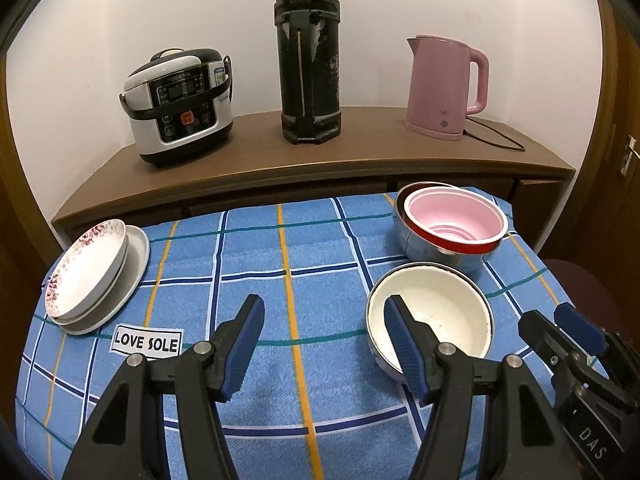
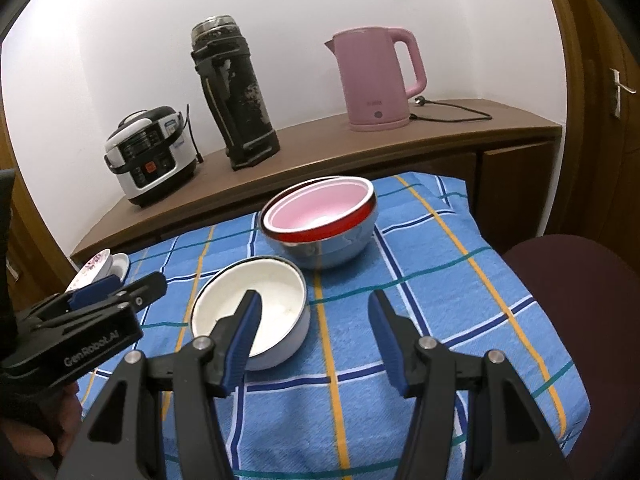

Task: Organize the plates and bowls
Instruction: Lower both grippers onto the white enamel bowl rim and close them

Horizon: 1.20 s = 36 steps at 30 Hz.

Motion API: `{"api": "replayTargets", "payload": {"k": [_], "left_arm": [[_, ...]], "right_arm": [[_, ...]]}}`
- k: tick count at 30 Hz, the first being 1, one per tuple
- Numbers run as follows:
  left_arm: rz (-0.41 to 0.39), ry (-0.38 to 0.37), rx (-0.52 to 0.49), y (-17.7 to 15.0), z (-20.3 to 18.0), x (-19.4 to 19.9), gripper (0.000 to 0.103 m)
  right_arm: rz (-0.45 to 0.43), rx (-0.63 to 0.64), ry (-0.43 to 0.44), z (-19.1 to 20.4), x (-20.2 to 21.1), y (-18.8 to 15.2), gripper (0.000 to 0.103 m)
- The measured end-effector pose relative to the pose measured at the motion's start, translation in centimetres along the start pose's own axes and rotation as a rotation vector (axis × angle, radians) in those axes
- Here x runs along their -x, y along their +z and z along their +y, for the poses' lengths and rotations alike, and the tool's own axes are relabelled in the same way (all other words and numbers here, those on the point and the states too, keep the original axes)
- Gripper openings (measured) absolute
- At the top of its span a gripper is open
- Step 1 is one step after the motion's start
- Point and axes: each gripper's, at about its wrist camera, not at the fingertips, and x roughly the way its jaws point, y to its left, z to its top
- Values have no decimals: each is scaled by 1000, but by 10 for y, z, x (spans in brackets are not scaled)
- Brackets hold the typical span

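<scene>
Bowls and plates on a blue plaid cloth, both grippers hovering empty.

Left gripper (image 1: 324, 344) stands wide open with nothing between its ribbed blue pads, over bare woven cloth (image 1: 256, 248) at lower centre; right gripper (image 2: 314, 332) is likewise parted and empty. White enamel bowl (image 1: 430, 316), round and dark-rimmed, sits lower right of the left view, near the nested bowls (image 1: 452, 228): pink inside red inside shiny steel, close to the cloth's far right edge. Glossy stacked plates (image 1: 96, 276) overhang the left edge. Open cloth lies between plates and bowls.
</scene>
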Motion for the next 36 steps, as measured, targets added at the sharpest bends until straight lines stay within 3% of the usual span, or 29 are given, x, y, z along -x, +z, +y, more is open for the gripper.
{"api": "replayTargets", "payload": {"k": [3, 9, 28, 36], "left_arm": [[9, -3, 5, -1, 2, -3, 65], [27, 0, 13, -3, 7, -12, 65], [61, -15, -19, 3, -10, -45, 65], [66, -2, -22, 5, -12, -56, 64]], "right_arm": [[2, 6, 3, 2, -2, -1, 56], [15, -6, 6, -2, -10, -2, 40], [69, -33, 30, -4, -45, -3, 41], [111, -36, 55, -1, -61, -4, 31]]}}
